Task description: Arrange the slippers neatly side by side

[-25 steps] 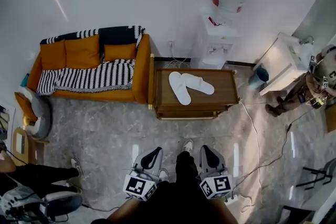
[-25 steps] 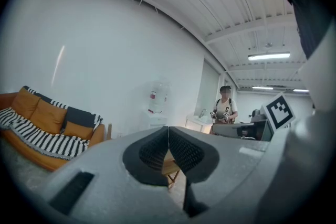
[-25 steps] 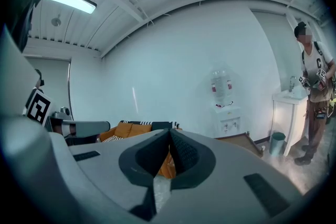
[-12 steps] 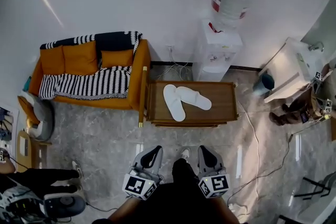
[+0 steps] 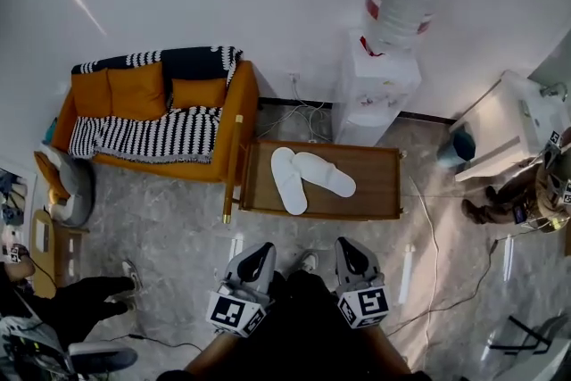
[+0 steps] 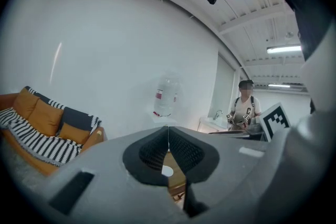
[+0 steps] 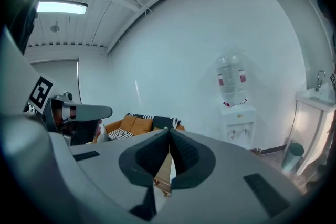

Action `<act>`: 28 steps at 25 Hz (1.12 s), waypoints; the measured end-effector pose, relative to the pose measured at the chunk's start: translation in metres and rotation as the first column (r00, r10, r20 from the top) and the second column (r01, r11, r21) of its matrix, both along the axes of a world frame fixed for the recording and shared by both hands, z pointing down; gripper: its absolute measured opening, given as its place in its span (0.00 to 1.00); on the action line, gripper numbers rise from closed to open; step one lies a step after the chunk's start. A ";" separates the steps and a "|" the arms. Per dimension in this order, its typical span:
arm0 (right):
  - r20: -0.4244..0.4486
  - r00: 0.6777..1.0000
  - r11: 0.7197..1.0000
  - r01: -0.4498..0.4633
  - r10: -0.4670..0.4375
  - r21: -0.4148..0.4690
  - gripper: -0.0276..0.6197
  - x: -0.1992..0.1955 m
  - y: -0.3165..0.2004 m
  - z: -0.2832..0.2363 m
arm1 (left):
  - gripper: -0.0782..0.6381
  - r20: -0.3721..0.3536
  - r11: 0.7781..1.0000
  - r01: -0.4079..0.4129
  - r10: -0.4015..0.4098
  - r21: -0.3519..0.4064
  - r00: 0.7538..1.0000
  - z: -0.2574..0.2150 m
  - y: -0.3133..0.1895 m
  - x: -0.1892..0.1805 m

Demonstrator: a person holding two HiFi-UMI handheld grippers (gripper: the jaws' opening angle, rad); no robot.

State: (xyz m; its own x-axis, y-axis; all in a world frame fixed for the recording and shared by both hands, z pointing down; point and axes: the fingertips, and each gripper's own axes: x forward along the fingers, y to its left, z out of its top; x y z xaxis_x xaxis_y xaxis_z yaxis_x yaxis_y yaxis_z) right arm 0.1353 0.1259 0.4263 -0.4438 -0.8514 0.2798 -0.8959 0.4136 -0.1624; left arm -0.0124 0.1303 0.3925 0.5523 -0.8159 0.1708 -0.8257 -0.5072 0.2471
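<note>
Two white slippers lie on a low wooden table [image 5: 379, 183] ahead of me. The left slipper [image 5: 288, 181] points straight away. The right slipper [image 5: 326, 175] lies slanted, and their far ends touch in a V. My left gripper [image 5: 260, 255] and right gripper [image 5: 345, 251] are held close to my body over the floor, short of the table. Both are shut and hold nothing. In the left gripper view the dark pads [image 6: 157, 150] meet in a thin seam. The right gripper view shows its pads [image 7: 181, 153] pressed together the same way.
An orange sofa [image 5: 152, 116] with a striped blanket stands left of the table. A water dispenser [image 5: 379, 85] stands behind it. A white sink unit [image 5: 513, 129] and a person [image 5: 535, 192] are at the right. Cables [image 5: 433, 236] run over the floor. Another person's leg [image 5: 85, 294] shows at lower left.
The table with the slippers has come nearer to me and sits lower in the view. Both grippers stay shut in front of my body.
</note>
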 end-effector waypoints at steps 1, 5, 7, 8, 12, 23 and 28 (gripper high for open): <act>-0.006 1.000 1.000 0.010 -0.010 -0.008 0.06 0.002 -0.004 0.002 | 0.13 0.001 1.000 0.006 -0.006 -0.006 1.000 0.001 -0.002 0.002; -0.025 0.999 0.999 0.037 -0.038 -0.031 0.06 0.010 -0.023 0.010 | 0.13 0.004 1.000 0.021 -0.021 -0.013 1.000 0.002 -0.012 0.008; -0.036 0.998 0.998 0.042 -0.044 -0.038 0.06 0.014 -0.034 0.014 | 0.13 0.006 1.000 0.023 -0.023 -0.009 1.000 0.001 -0.017 0.010; -0.041 0.998 0.998 0.043 -0.044 -0.042 0.06 0.016 -0.040 0.017 | 0.13 0.009 1.000 0.024 -0.024 -0.008 1.000 0.002 -0.019 0.011; -0.058 0.998 0.998 0.036 -0.039 -0.054 0.06 0.019 -0.062 0.025 | 0.13 0.007 1.000 0.024 -0.024 -0.018 1.000 0.008 -0.034 0.012; -0.148 0.984 0.989 0.084 -0.101 -0.120 0.07 0.006 -0.118 0.052 | 0.13 0.001 0.999 -0.031 0.031 -0.009 1.000 0.010 -0.095 0.016; -0.179 0.971 0.973 0.122 -0.158 -0.195 0.07 0.000 -0.143 0.079 | 0.13 -0.017 0.998 -0.059 0.058 -0.033 0.998 0.021 -0.124 0.015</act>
State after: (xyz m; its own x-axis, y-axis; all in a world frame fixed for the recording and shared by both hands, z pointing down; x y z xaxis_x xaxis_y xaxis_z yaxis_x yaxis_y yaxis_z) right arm 0.1355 -0.0173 0.5050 -0.4774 -0.7118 0.5152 -0.8528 0.5165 -0.0767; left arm 0.0027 0.0058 0.4134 0.6019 -0.7761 0.1883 -0.7907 -0.5459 0.2772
